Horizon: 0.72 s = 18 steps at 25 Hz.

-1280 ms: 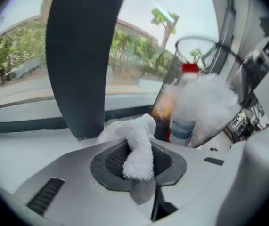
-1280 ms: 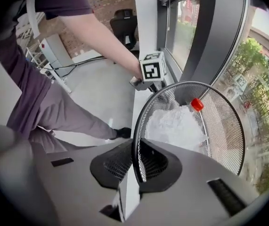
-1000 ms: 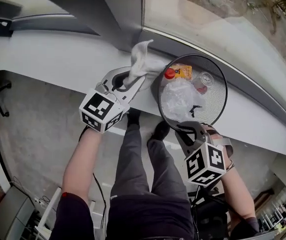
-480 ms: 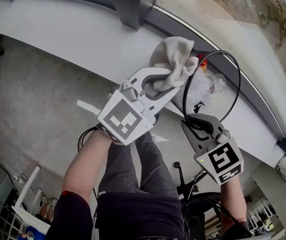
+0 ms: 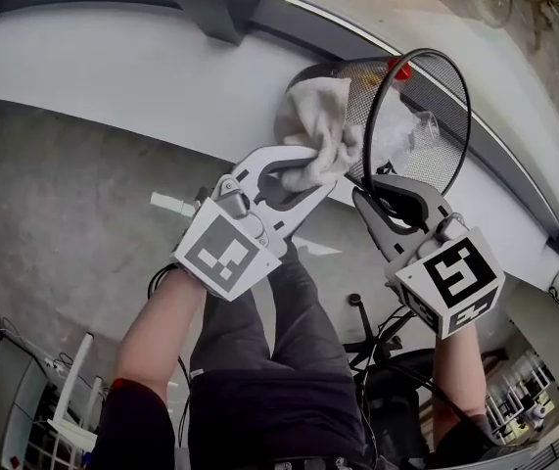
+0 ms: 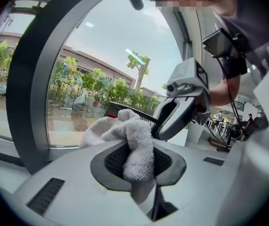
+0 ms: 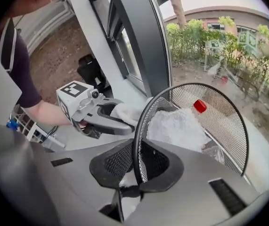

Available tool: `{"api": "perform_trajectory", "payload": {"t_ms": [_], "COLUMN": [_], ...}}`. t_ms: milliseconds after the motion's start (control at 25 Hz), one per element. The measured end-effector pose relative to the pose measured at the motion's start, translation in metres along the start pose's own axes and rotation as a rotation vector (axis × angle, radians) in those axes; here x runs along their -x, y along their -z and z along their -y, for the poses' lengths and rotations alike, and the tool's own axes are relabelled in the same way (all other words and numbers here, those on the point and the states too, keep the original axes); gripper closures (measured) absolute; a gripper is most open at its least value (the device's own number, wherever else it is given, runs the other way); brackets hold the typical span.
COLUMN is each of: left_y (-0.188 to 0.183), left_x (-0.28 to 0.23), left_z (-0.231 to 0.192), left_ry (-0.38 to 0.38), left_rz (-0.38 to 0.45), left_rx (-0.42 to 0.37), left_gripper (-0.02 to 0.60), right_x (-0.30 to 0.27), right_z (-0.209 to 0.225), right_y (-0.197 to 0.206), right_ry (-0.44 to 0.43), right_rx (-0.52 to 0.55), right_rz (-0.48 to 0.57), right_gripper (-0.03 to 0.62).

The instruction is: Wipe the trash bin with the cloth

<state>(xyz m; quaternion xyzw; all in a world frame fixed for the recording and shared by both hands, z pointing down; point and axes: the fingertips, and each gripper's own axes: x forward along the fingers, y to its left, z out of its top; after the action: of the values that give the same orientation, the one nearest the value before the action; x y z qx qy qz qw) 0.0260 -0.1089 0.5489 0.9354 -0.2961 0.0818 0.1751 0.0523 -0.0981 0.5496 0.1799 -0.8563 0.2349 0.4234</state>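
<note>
One cloth (image 5: 323, 130) now presses lower against trash bin (image 5: 442, 86).

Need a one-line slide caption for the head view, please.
Left tool holds a white cloth against the mesh trash bin, which the right tool grips by its rim.

- Surroundings?
- I note a white ledge (image 5: 113, 57) below the window (image 6: 101, 46), and grey floor (image 5: 64, 213) beneath me.
- Anything else?
- A red-capped bottle (image 7: 199, 106) beside crumpled plastic (image 7: 176, 126), and trees (image 6: 96, 84) outside.
</note>
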Motion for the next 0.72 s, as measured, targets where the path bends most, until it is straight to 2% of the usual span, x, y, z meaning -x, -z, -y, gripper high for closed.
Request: {"api": "perform_trajectory", "payload": {"t_ms": [80,120,200,280,360,440,480,600,680,720], "left_y": [-0.003,-0.003,0.0,0.002,0.005,0.008,0.009,0.0,-0.012,-0.018], "left_x": [0.003,0.005,0.009,0.011,0.013,0.014,0.015,0.022,0.023,0.018], "left_z": [-0.009,-0.015,-0.026,-0.034,-0.032,-0.025,-0.022,-0.032,-0.043,-0.045], "left_ry": [-0.022,-0.035,-0.066,-0.081,-0.062,-0.038,-0.034,-0.086,-0.132,-0.137], "left_rz": [0.02,0.021,0.007,-0.006,-0.03,-0.053,-0.057,-0.039,-0.042,-0.039], "left_rx": [0.022,0.037,0.061,0.067,0.038,0.005,-0.001,0.021,0.02,-0.013], "left_gripper": [0.514,0.514,0.514,0.514,0.514,0.514,0.514,0.514,0.514,0.514], "right_x": [-0.001,-0.001,0.004,0.007,0.002,-0.006,-0.009,-0.016,-0.015,-0.014], "right_z": [-0.006,-0.008,-0.007,0.003,0.015,0.022,0.02,0.004,0.0,-0.002], "right_y": [-0.004,-0.005,-0.002,0.013,0.033,0.048,0.054,0.057,0.052,0.049], "right_ry": [0.022,0.037,0.08,0.135,0.19,0.203,0.176,0.078,0.071,0.069], "right_rx": [0.066,0.118,0.234,0.351,0.473,0.549,0.555,0.52,0.492,0.47], "right_rz": [0.004,-0.001,-0.037,-0.113,-0.204,-0.275,-0.299,-0.316,-0.301,-0.296], "right_gripper": [0.526,0.494,0.485,0.484,0.482,0.483,0.489,0.586,0.588,0.588]}}
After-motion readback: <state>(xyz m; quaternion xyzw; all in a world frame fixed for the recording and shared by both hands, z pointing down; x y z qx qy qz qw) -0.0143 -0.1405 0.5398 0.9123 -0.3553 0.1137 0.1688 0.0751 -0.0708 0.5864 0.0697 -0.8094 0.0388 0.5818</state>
